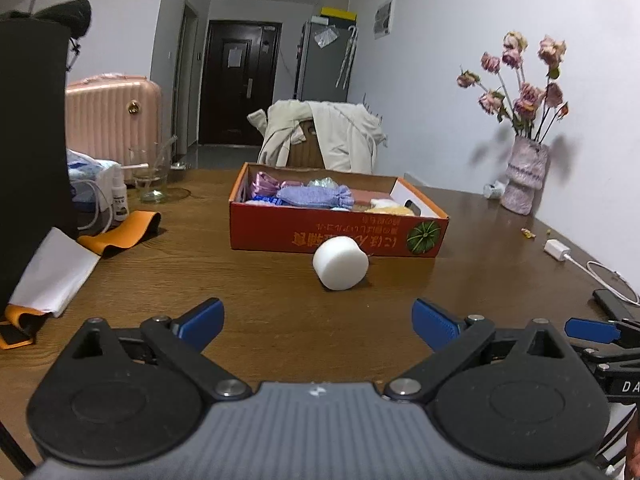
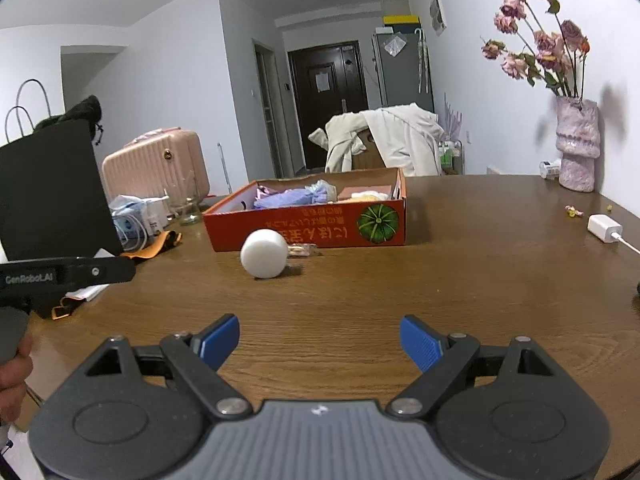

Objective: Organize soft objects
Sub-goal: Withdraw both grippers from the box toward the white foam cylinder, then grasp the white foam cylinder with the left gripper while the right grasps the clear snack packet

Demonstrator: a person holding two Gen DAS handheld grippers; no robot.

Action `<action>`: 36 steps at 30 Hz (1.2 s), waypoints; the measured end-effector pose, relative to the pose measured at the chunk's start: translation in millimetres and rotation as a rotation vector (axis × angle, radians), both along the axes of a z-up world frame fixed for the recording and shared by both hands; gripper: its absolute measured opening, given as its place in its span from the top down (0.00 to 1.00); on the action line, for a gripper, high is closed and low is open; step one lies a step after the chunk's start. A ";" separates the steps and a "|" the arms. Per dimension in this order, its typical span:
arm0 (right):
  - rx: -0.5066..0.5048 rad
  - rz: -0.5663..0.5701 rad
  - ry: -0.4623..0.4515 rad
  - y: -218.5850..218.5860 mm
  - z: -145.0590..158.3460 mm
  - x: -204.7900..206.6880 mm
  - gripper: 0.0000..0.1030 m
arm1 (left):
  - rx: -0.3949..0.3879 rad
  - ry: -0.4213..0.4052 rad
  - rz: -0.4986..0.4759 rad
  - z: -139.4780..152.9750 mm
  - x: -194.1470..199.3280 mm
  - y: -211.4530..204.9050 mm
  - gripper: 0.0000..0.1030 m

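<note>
A white foam cylinder (image 1: 340,263) lies on its side on the brown table, just in front of a shallow red cardboard box (image 1: 336,236). The box holds several soft items, among them a purple knit piece (image 1: 316,196) and a yellow-white one (image 1: 390,206). My left gripper (image 1: 318,324) is open and empty, a short way in front of the cylinder. In the right wrist view the cylinder (image 2: 265,253) and the box (image 2: 308,226) lie ahead to the left. My right gripper (image 2: 319,342) is open and empty, well short of them.
A black bag (image 1: 32,140), orange strap (image 1: 120,236), white cloth (image 1: 56,272), glass jar (image 1: 152,184) and spray bottle (image 1: 119,196) crowd the table's left. A vase of dried roses (image 1: 524,176), charger with cable (image 1: 558,250) and dark phone (image 1: 612,304) are on the right.
</note>
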State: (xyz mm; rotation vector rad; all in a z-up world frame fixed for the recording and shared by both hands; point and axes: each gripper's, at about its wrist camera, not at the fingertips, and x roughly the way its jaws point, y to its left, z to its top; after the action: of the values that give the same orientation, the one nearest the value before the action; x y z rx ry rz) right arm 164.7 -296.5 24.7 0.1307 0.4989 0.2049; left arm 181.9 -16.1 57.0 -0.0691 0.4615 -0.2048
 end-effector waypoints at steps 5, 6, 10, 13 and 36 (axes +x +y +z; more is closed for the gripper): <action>0.017 -0.005 0.018 -9.2 -5.8 33.4 0.15 | -0.004 0.067 0.011 -12.0 44.0 -14.0 0.01; 0.020 -0.004 0.020 -10.7 -6.6 39.6 0.15 | -0.002 0.075 0.011 -14.2 53.4 -17.3 0.01; 0.024 -0.004 0.031 -14.6 -10.3 65.0 0.15 | -0.003 0.106 0.009 -23.1 89.6 -30.1 0.01; 0.027 -0.013 0.037 -17.8 -12.9 81.0 0.15 | -0.003 0.120 0.005 -28.3 114.2 -39.9 0.01; -0.138 0.172 0.089 52.8 -15.7 216.1 0.17 | -0.130 0.163 0.042 -38.6 169.7 13.4 0.44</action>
State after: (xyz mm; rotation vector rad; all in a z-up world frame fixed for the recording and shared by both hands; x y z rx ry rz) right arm 380.8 -243.7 9.0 -0.0387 0.6123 0.3334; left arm 351.6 -2.7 18.5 -0.2239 0.6085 -0.1889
